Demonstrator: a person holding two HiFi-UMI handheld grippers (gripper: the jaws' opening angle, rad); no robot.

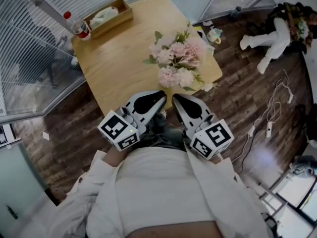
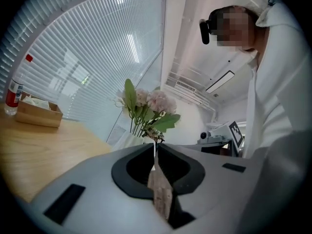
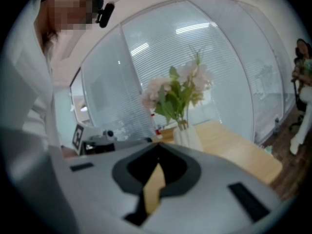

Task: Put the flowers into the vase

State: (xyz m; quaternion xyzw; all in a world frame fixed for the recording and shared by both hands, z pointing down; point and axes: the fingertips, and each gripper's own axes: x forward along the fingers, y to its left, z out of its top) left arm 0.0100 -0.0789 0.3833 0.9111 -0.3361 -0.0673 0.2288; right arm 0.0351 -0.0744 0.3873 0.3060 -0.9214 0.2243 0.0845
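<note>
Left fingers (image 2: 97, 172) and right fingers (image 3: 209, 167) clenched, empty. Flowers (image 3: 178, 89) ahead look light, soft, crushable; I'd pinch stems (image 3: 183, 121) above vase (image 3: 188, 137).

Wht jacket (image 1: 163, 192), grey L gripper (image 1: 162, 94), R gripper (image 1: 175, 98)

- Bright daylight thru the blinds (image 2: 97, 57); ceiling strip light (image 2: 218, 82) glares white.
- Both gripper views: heavy fisheye, black corners, close foreground soft.
- Right gripper view hazy, flowers (image 3: 178, 94) backlit.
- Head view sharper, edges bent; soft shadows on counter (image 1: 119, 58).
</note>
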